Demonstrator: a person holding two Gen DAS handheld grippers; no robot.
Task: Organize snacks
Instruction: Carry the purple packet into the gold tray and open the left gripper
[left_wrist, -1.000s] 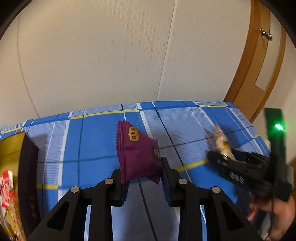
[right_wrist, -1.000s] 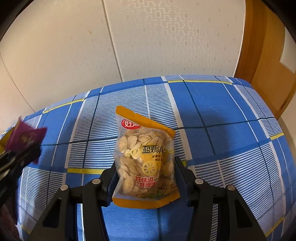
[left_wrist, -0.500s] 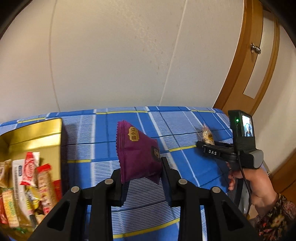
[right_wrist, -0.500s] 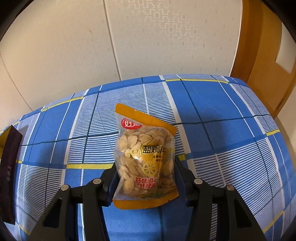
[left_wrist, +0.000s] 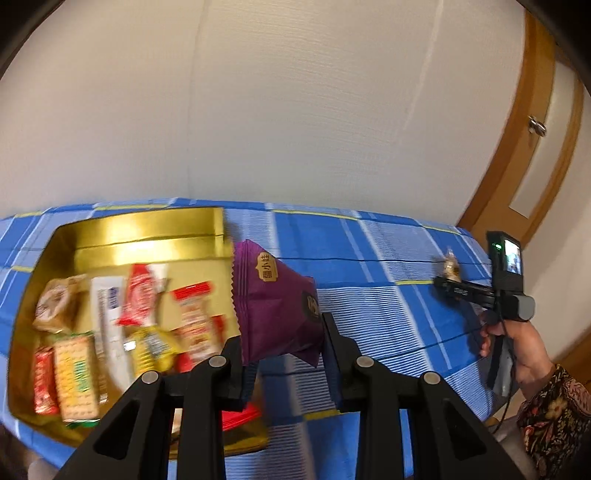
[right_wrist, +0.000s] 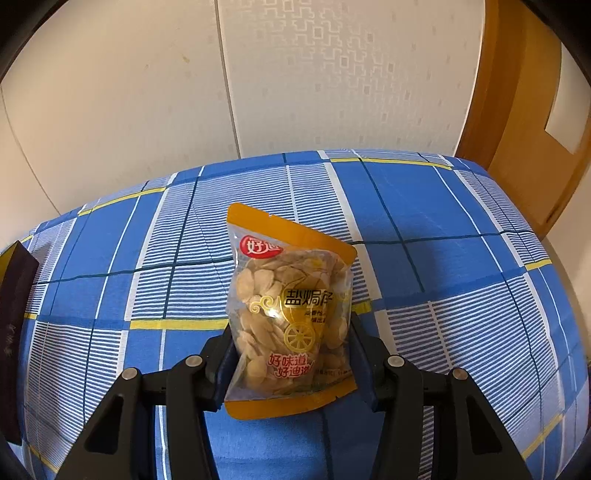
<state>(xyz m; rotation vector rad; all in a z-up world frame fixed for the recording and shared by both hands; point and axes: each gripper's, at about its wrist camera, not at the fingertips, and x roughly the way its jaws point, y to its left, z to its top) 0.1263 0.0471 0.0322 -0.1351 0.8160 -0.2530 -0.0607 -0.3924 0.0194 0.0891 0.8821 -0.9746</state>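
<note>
My left gripper (left_wrist: 284, 354) is shut on a purple snack packet (left_wrist: 275, 304), held up in the air beside the right end of a gold box (left_wrist: 147, 229). Several wrapped snacks (left_wrist: 110, 325) lie inside that box. My right gripper (right_wrist: 291, 354) is shut on a clear, orange-edged packet of pale seeds (right_wrist: 290, 314) above the blue checked cloth (right_wrist: 461, 295). In the left wrist view the right gripper (left_wrist: 452, 280) shows far right with its packet (left_wrist: 451, 266), in a person's hand (left_wrist: 524, 354).
A dark side of the box (right_wrist: 14, 325) shows at the left edge of the right wrist view. A white wall (left_wrist: 295, 110) stands behind the table and a wooden door (left_wrist: 535, 166) at the right. The cloth's right edge (right_wrist: 561, 295) drops off.
My left gripper has swung left with the purple packet, bringing the gold box and its snacks fully into view. The right gripper has stayed in place with its packet.
</note>
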